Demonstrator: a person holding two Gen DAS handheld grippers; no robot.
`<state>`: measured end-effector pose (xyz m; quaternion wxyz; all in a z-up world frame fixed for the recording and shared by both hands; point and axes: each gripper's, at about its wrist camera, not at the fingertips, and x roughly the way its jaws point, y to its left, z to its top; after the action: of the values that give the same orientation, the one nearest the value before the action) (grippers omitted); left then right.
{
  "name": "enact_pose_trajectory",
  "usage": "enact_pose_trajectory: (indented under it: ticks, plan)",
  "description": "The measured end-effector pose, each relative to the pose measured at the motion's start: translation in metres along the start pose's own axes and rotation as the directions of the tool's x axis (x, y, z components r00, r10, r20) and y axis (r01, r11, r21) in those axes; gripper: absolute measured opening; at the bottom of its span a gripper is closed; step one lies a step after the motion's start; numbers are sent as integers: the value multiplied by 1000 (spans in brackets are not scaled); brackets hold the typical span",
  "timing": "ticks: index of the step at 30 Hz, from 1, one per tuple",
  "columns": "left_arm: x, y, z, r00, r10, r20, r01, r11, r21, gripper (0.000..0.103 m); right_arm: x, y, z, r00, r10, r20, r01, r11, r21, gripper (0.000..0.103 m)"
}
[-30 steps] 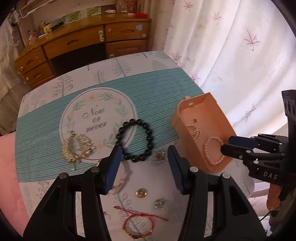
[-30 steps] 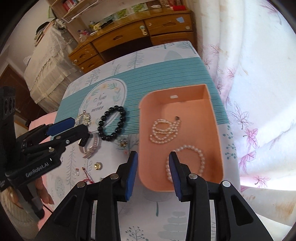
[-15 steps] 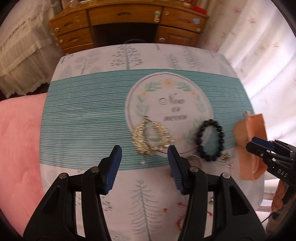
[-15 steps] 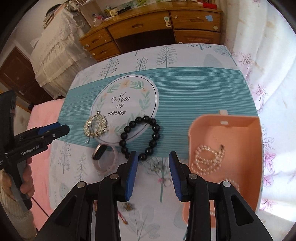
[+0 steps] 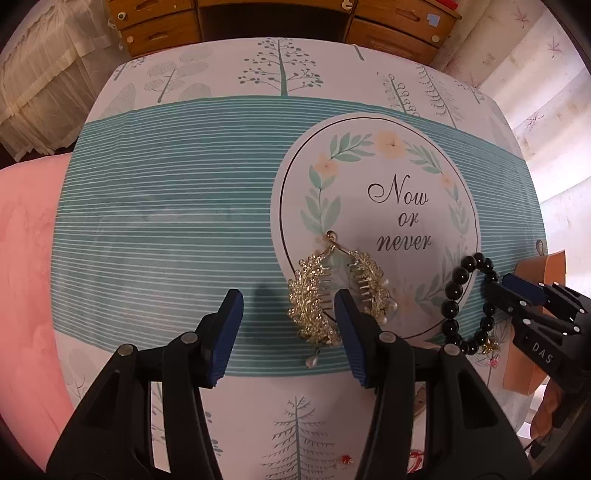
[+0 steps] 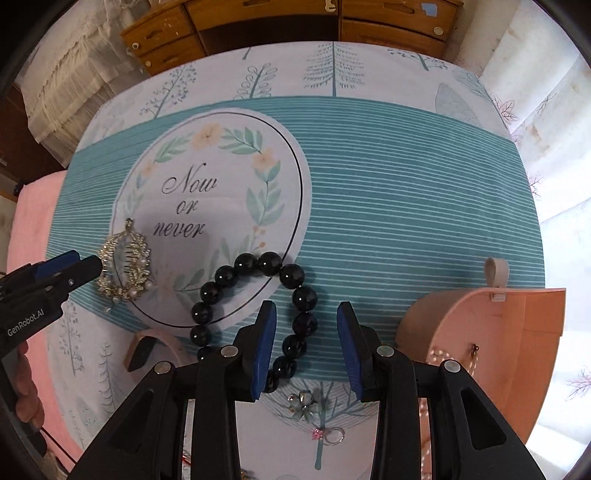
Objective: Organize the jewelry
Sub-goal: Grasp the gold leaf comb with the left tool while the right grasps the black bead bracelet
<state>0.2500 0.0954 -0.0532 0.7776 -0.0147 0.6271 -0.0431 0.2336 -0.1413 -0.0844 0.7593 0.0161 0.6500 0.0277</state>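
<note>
A gold leaf-shaped hair comb lies on the tablecloth; it also shows in the right wrist view. My left gripper is open and low, its right finger over the comb's lower right part. A black bead bracelet lies right of the comb and also shows in the left wrist view. My right gripper is open, with the bracelet's right side between its fingers. A peach jewelry box holding pearl strands stands at the right.
A pink bangle, a small flower charm and a ring lie near the table's front edge. A pink cushion lies left of the table, a wooden desk behind it, curtains at the right.
Both grippers have dropped lower and closer to the table. The left one has closed in on the gold comb; the right one has swung from the peach box to the black bracelet.
</note>
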Motion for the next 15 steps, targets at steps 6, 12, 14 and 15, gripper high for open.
enact_pose_trajectory:
  ticks: [6, 12, 14, 15]
  plan:
    - [14, -5, -1, 1000, 14, -28, -14, 1000, -2, 48, 10, 7, 3, 999, -53, 2, 53, 998, -21, 31]
    - [17, -12, -4, 999, 32, -19, -33, 999, -11, 45, 9, 21, 6, 996, -88, 35, 91, 992, -88, 14]
    - [16, -15, -4, 999, 44, -2, -44, 999, -9, 23, 8, 22, 5, 996, -80, 43, 84, 993, -84, 14]
    - [16, -15, -3, 999, 43, 0, -43, 999, -14, 23, 4, 20, 3, 997, -64, 52, 68, 995, -75, 14]
